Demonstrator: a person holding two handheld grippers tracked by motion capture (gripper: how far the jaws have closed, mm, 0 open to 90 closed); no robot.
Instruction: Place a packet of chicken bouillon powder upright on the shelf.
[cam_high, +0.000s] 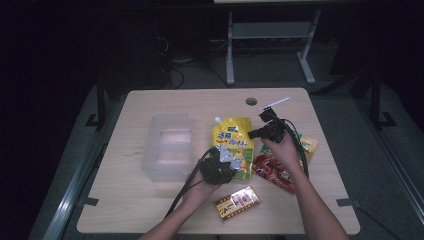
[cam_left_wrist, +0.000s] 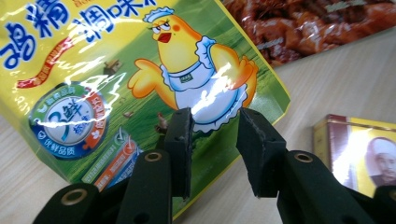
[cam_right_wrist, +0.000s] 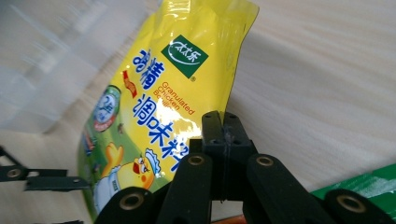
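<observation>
A yellow pouch of chicken seasoning (cam_high: 231, 142) with a cartoon hen lies in the middle of the table. My left gripper (cam_high: 230, 160) hovers over its near end. In the left gripper view its jaws (cam_left_wrist: 214, 135) stand apart above the hen picture on the pouch (cam_left_wrist: 140, 60), and the pads press on nothing. My right gripper (cam_high: 252, 133) is at the pouch's right edge. In the right gripper view its pads (cam_right_wrist: 223, 126) are closed together on that edge of the pouch (cam_right_wrist: 159, 88), which is tilted up off the table and casts a shadow.
A clear plastic container (cam_high: 167, 145) stands left of the pouch. A red snack bag (cam_high: 272, 172) and an orange-green packet (cam_high: 309, 145) lie to the right. A small yellow and maroon box (cam_high: 237, 202) sits near the front edge. A cable hole (cam_high: 251, 101) is at the back.
</observation>
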